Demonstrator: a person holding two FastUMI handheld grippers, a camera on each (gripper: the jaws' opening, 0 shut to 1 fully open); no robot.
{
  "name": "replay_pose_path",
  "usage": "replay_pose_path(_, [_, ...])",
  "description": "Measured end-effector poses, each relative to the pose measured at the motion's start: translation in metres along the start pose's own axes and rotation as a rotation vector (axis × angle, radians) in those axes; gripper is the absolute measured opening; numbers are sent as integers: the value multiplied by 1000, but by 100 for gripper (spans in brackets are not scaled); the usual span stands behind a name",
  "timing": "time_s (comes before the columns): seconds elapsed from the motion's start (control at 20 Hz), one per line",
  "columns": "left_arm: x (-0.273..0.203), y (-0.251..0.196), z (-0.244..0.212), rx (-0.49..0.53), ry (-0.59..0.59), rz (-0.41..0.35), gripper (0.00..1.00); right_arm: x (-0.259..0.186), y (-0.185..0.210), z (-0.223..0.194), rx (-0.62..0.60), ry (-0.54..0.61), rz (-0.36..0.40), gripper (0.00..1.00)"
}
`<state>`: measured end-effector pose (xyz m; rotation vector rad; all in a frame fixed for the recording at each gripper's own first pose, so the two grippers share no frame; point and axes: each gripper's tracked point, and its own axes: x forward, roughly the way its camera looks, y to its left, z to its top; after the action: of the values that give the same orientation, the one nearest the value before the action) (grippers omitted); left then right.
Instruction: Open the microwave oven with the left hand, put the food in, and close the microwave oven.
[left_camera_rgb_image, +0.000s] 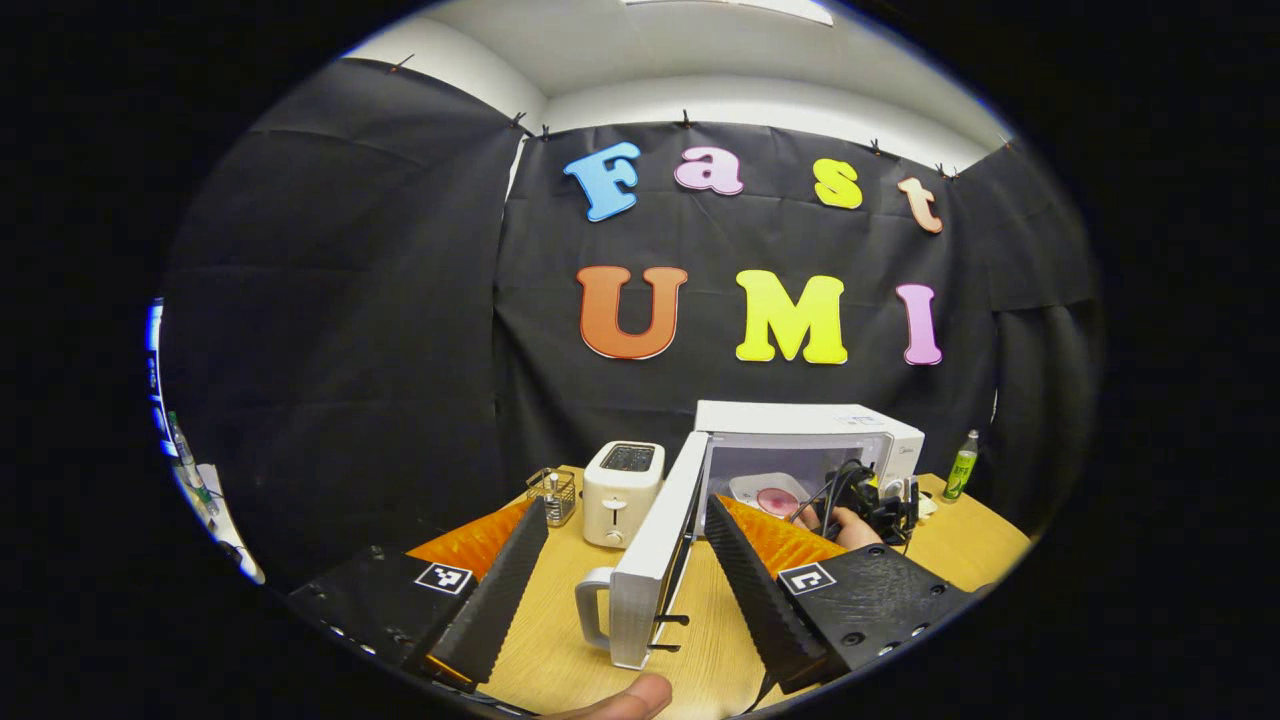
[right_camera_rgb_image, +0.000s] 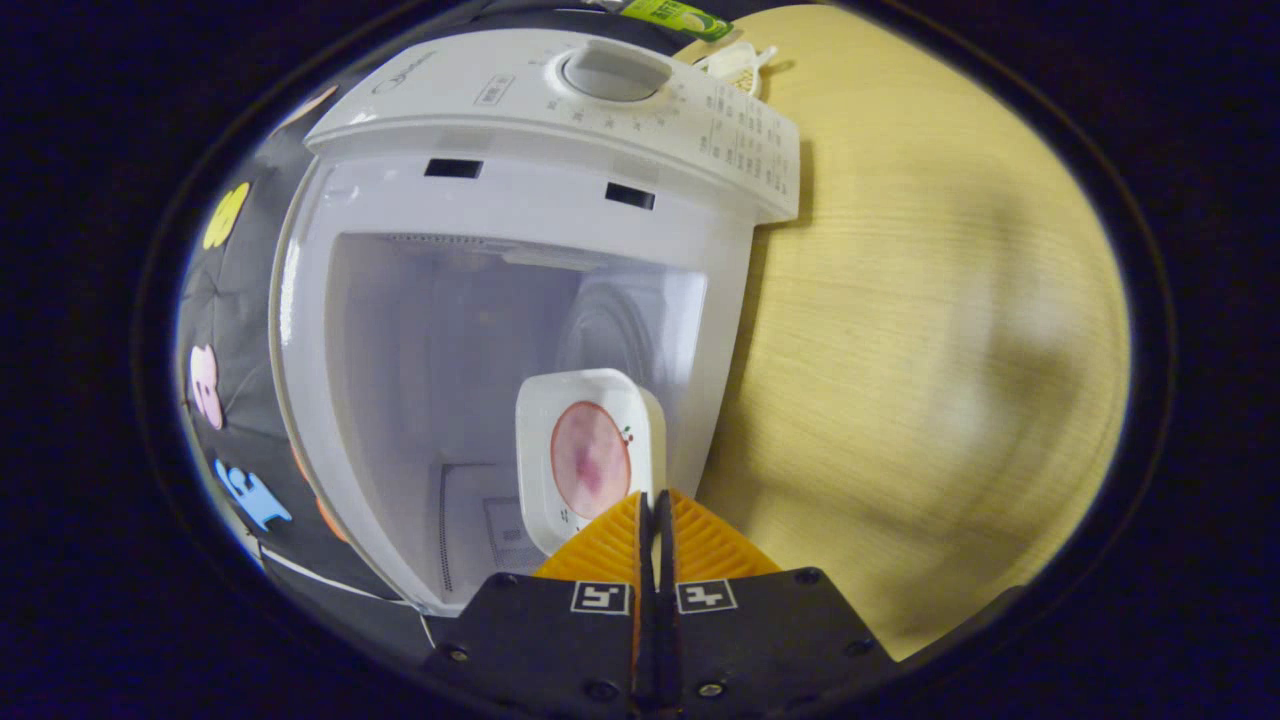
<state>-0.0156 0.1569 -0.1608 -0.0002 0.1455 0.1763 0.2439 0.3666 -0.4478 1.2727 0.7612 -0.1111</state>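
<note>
The white microwave (left_camera_rgb_image: 810, 430) stands on the wooden table with its door (left_camera_rgb_image: 650, 560) swung wide open, handle towards me. My left gripper (left_camera_rgb_image: 625, 505) is open, one finger on each side of the door's edge, not touching it. In the left gripper view a hand holds my right gripper (left_camera_rgb_image: 865, 500) at the oven's mouth. In the right gripper view the microwave (right_camera_rgb_image: 560, 110) appears turned on its side, and my right gripper (right_camera_rgb_image: 655, 500) is shut on the rim of a white tray of pink food (right_camera_rgb_image: 585, 455), inside the cavity.
A white toaster (left_camera_rgb_image: 622, 490) and a small wire basket (left_camera_rgb_image: 555, 492) stand left of the door. A green bottle (left_camera_rgb_image: 962, 465) is at the microwave's right. Bare wooden table (right_camera_rgb_image: 930, 330) lies beside the oven. A thumb (left_camera_rgb_image: 630, 700) shows at the bottom edge.
</note>
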Motion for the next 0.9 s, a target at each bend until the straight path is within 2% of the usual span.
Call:
replay_pose_path(0.25, [-3,0,10,33,-27,-5,95,23,24,-5,15,-101,29,4])
replay_pose_path(0.3, [-3,2,10,30,-28,-5,84,27,27,-3,14,-125,34,4])
replay_pose_path(0.35, [-2,4,9,21,-25,1,84,31,30,0,13,-149,42,4])
replay_pose_path(0.4, [-1,7,10,6,-27,14,95,33,33,3,14,-174,51,4])
replay_pose_path(0.5, [4,7,10,-7,-28,8,95,40,37,7,-6,-213,61,5])
replay_pose_path(0.7, [12,8,1,3,-6,18,95,54,22,7,-9,-218,33,5])
replay_pose_path(0.75, [13,10,-3,13,5,27,95,61,25,8,-4,-223,59,5])
replay_pose_path(0.9, [14,8,-7,20,20,29,95,54,24,18,-20,-277,58,7])
